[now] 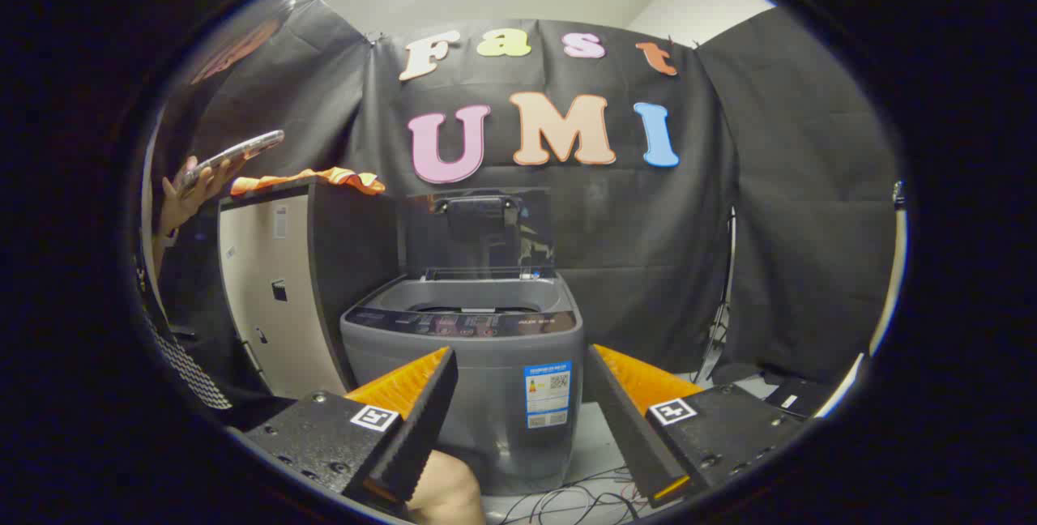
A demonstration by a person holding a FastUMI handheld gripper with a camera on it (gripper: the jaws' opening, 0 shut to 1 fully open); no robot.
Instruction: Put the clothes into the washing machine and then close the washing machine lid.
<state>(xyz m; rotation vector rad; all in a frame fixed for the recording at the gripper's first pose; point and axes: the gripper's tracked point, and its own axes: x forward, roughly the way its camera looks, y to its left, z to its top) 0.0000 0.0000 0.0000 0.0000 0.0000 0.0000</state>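
Note:
A grey top-loading washing machine (474, 347) stands straight ahead, beyond the fingers, with its transparent lid (480, 229) raised upright at the back. An orange garment (312, 179) lies on top of a tall cabinet (279, 290) to the left of the machine. My gripper (522, 363) is open, its two fingers spread wide on either side of the machine's front, with nothing held between them. It sits well short of the machine and far below the garment.
A person's hand (182, 193) holds a phone (235, 154) beside the cabinet's far left. Cables (567, 501) lie on the floor before the machine. A stand (717, 330) and dark equipment (790, 395) sit at the right by the black cloth wall.

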